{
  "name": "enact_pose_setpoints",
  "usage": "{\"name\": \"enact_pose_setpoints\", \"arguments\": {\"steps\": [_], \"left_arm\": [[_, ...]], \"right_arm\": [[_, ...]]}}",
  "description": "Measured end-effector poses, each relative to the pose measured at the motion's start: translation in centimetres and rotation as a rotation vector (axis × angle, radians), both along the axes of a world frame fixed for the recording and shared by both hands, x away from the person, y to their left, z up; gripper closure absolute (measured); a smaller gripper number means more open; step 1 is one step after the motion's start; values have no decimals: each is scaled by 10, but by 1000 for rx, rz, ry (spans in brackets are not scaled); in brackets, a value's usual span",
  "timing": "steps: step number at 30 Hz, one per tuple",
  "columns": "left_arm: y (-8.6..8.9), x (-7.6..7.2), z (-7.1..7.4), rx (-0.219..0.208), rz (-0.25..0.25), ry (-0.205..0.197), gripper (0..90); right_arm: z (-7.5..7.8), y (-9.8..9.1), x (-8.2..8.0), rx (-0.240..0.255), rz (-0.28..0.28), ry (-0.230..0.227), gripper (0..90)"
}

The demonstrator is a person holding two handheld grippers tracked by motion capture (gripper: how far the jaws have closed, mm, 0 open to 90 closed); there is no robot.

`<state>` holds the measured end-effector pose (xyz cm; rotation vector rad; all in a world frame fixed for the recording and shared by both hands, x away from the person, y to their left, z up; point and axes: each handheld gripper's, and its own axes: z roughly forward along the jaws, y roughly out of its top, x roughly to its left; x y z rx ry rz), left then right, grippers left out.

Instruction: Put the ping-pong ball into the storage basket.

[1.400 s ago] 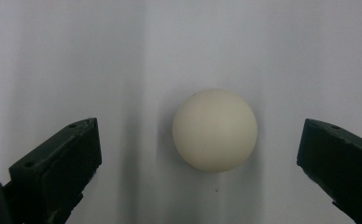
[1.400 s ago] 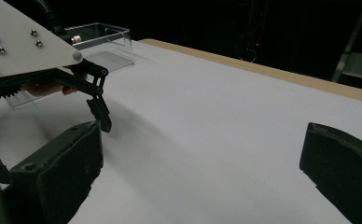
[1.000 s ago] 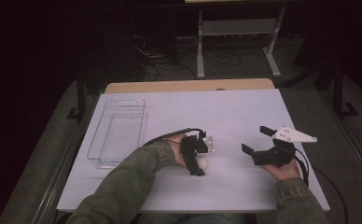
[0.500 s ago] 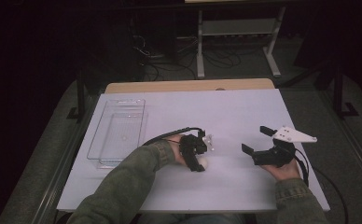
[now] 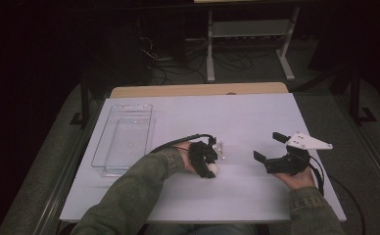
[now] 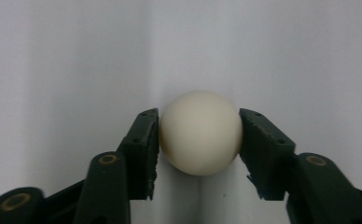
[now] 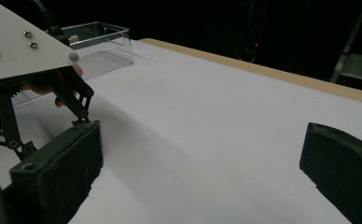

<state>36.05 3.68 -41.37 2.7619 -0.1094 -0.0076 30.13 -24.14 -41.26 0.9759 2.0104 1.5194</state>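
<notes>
Ball pinched, tray waiting

Ball [image 6: 200,133], cream and smooth, sits between the two jaws of the left claw [image 6: 198,140], which is clenched on it: both pads touch its sides near the widest part, seen in the left claw view. From the high view the ball [image 5: 211,169] shows at the tip of the left claw [image 5: 203,159], low over the desk [image 5: 247,117] near its middle; whether it rests on the surface or is just off it I cannot tell.

A round, hard ball is likely to squirt out if the pads ride above or below its middle, so the grip looks well placed as it is. My guess is that the sound way on is a straight lift with an even squeeze and no twist of the wrist.

Just beside the left claw lies a small clear thing [image 5: 221,148], too faint to name.

To the left stands a clear tray [image 5: 124,139], apart from the hand. It seems empty.

The right claw [image 5: 269,149] rests released at the right side of the desk, its jaws wide apart with nothing between them.
</notes>
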Motion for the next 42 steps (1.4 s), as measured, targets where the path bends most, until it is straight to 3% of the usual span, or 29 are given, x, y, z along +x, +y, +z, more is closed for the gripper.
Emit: {"name": "enact_pose_setpoints", "arguments": {"steps": [19, 31, 42], "left_arm": [[0, -3, 5, 21, -9, -9, 506], [1, -4, 18, 9, -6, -19, 508], [-4, -5, 29, 37, -19, -30, 508]], "right_arm": [[1, 1, 0, 16, 5, -4, 0], [1, -1, 0, 31, 3, 1, 0], [2, -2, -2, 42, 6, -4, 0]]}}
